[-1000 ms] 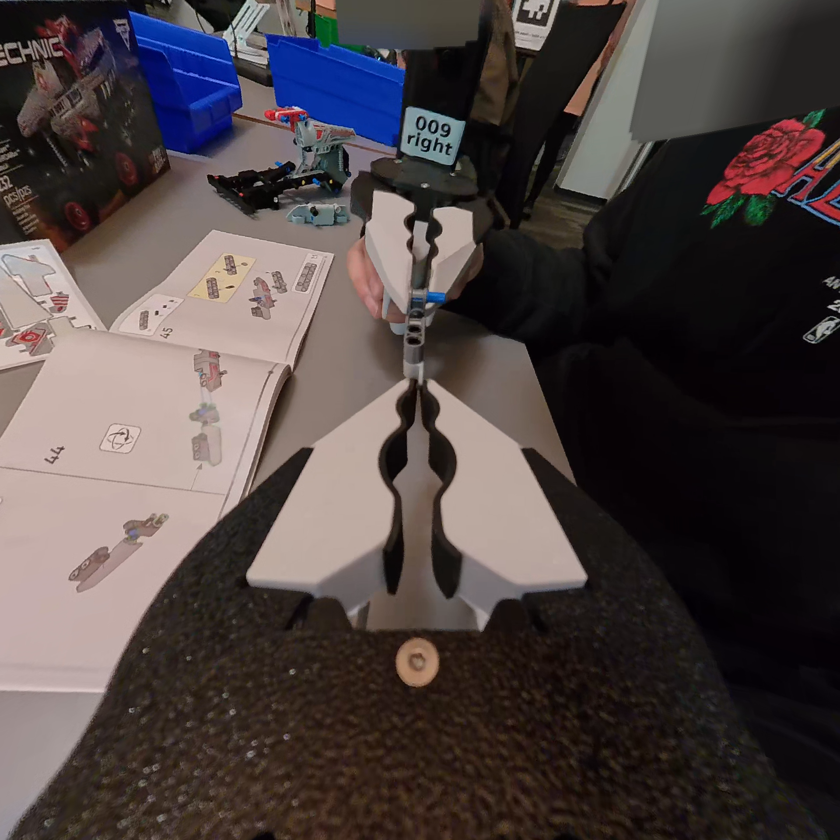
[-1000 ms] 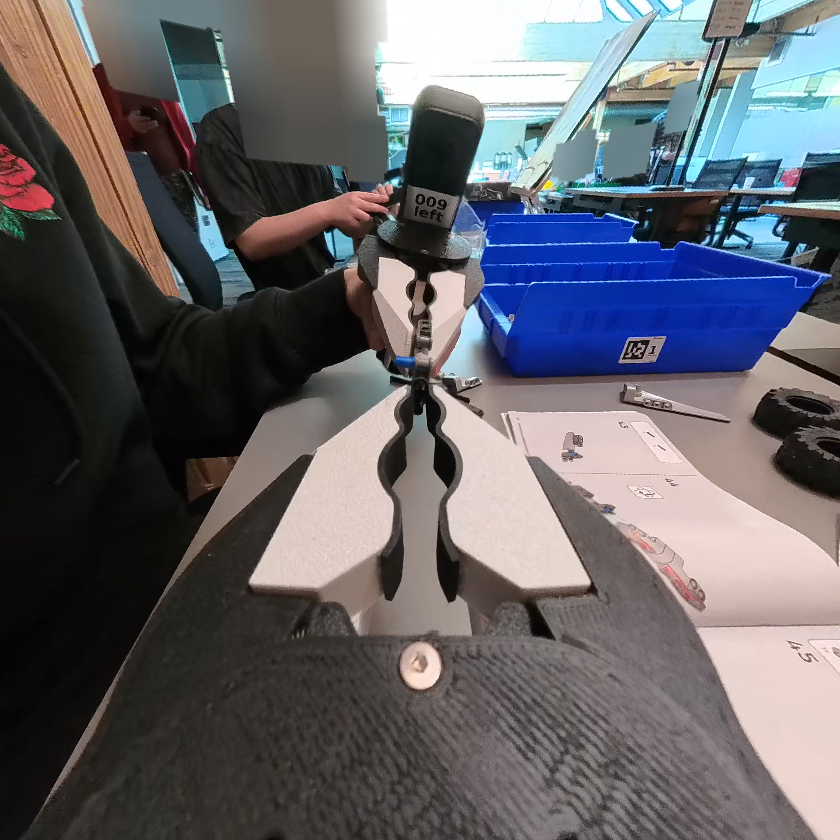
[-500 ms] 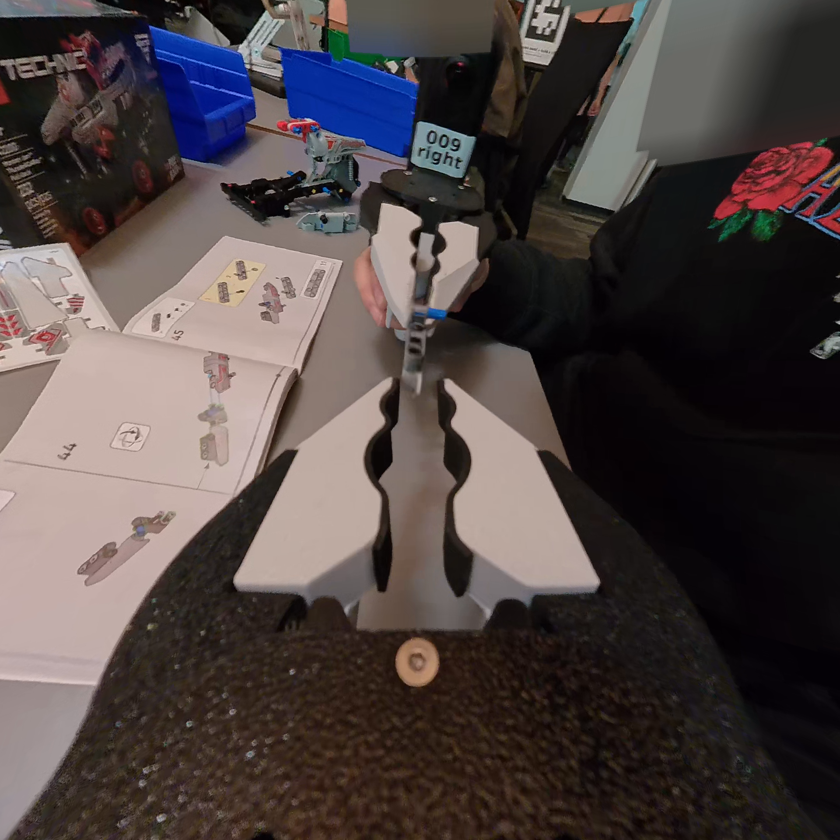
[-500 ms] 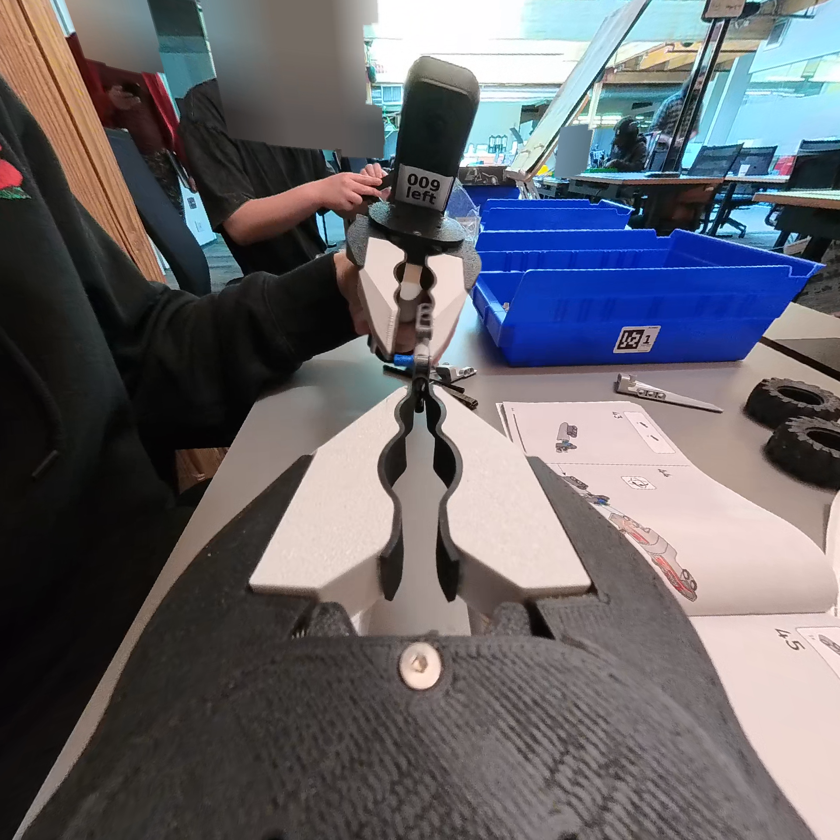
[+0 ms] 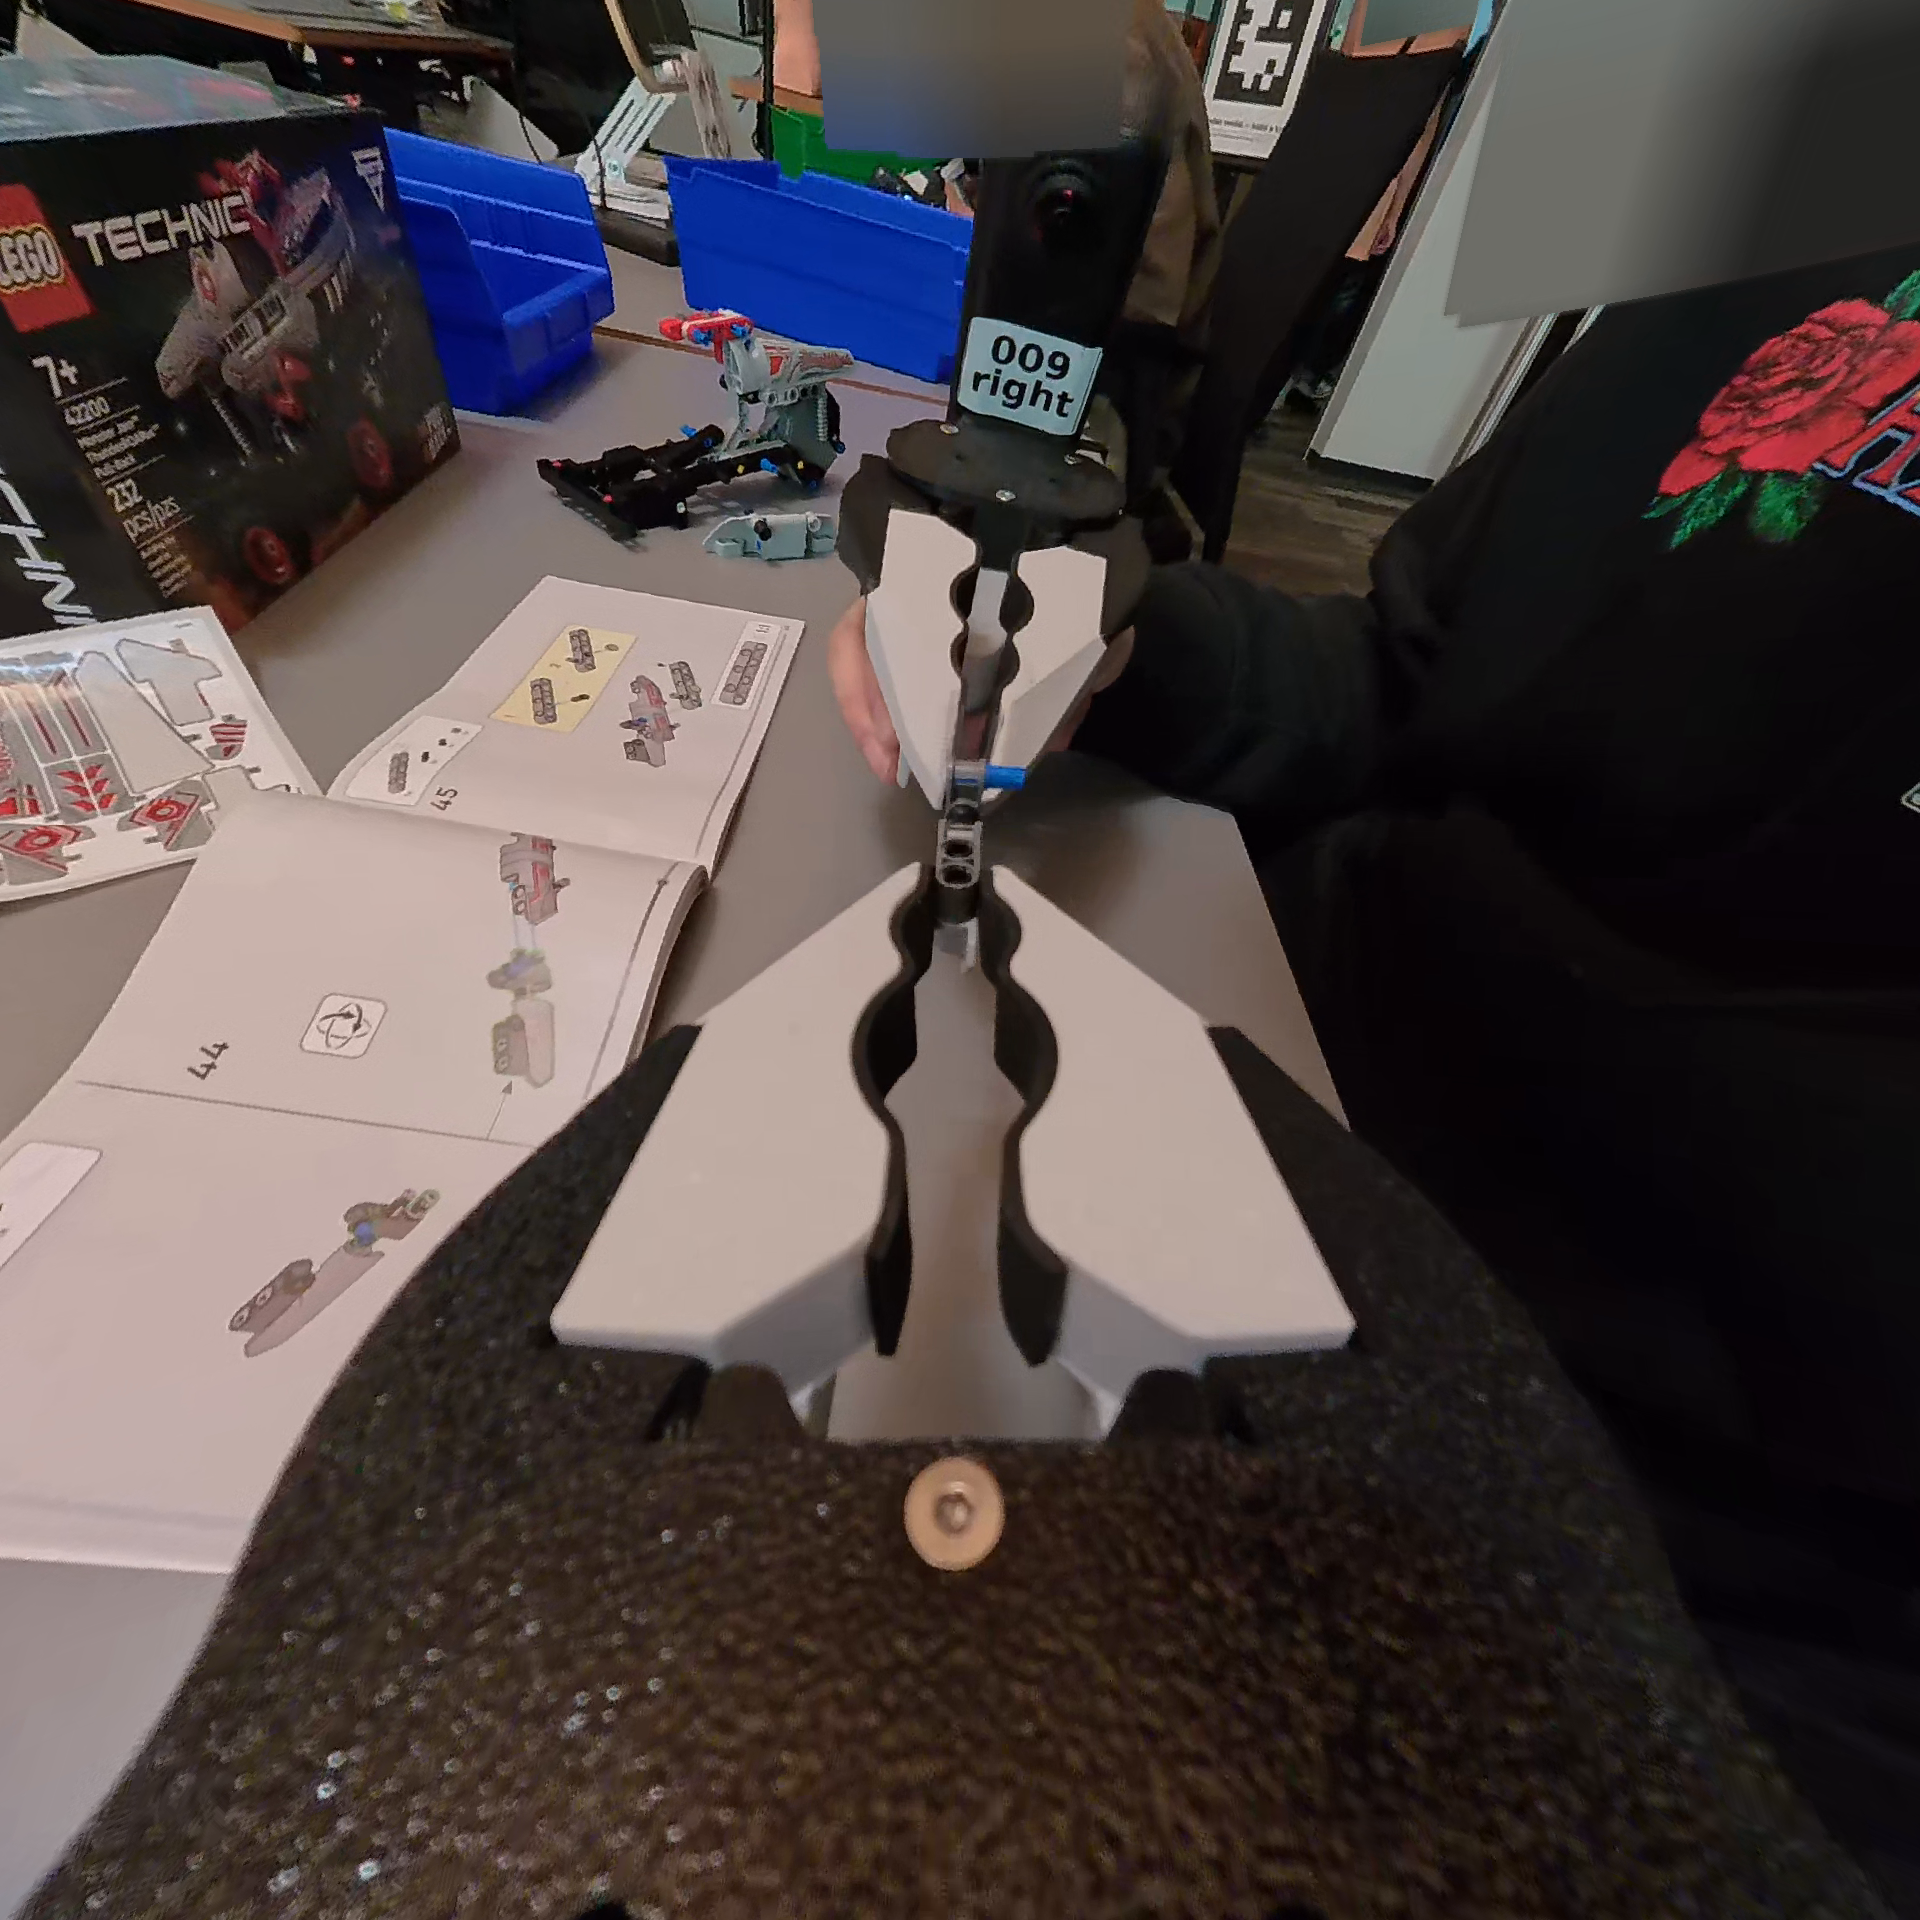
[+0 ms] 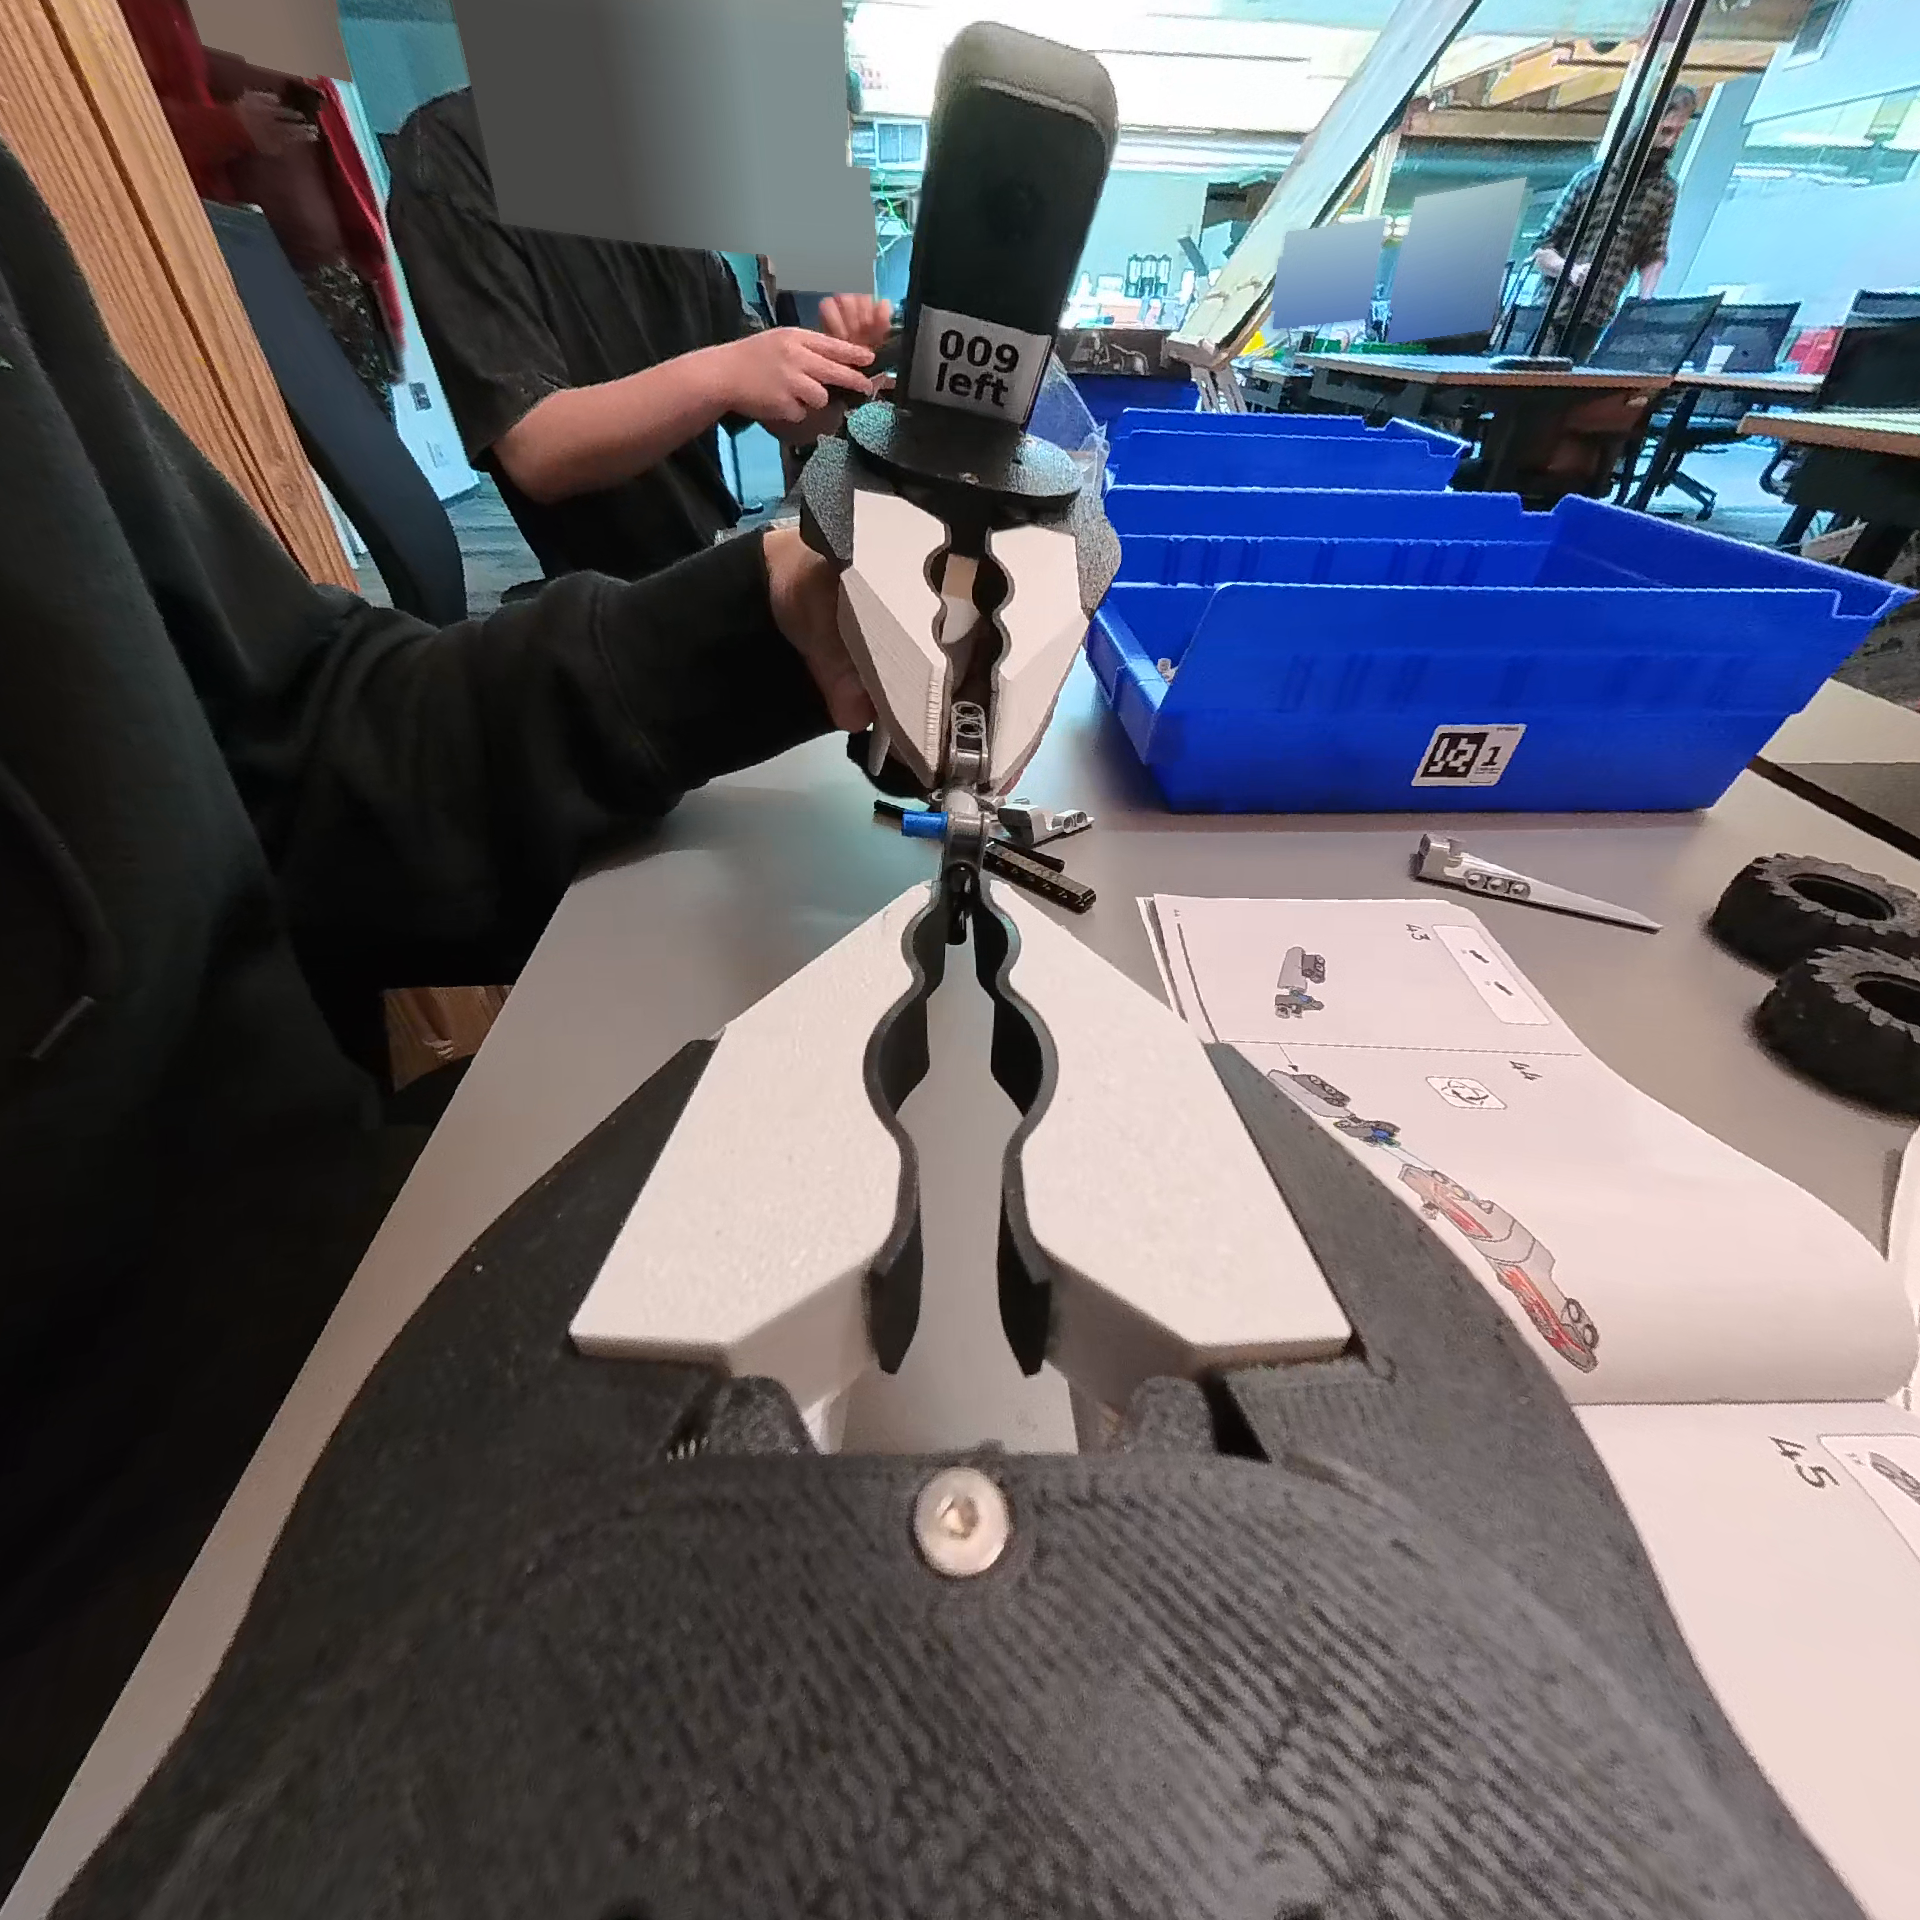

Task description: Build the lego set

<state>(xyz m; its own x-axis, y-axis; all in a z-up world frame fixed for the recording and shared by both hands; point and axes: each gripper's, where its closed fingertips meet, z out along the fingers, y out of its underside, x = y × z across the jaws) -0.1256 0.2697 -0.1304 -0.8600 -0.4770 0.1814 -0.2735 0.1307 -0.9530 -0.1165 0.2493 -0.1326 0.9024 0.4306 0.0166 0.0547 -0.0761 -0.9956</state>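
A small grey Lego Technic assembly [image 5: 957,844] with a blue pin [image 5: 1004,775] is held in the air between both grippers, above the grey table edge. My left gripper [image 5: 956,896] is shut on its near end. My right gripper [image 5: 968,771] faces it from the far side, shut on the other end. In the right wrist view my right gripper [image 6: 958,906] grips the assembly [image 6: 966,831], whose blue pin [image 6: 921,823] sticks out to the left. The left gripper [image 6: 968,729] holds its upper end.
An open instruction booklet [image 5: 364,1039], a sticker sheet [image 5: 104,748], the Lego box [image 5: 208,364] and a partly built model [image 5: 727,436] lie to the left. Blue bins [image 6: 1455,675], two black tyres [image 6: 1829,935] and a grey wedge piece [image 6: 1507,894] lie beyond. A person in a black sweatshirt [image 5: 1558,831] holds the grippers. The grippers are tip to tip, or close to it.
My left gripper was shut on the assembly, opened half a second ago, and has closed on it again. My right gripper kept its grip throughout.
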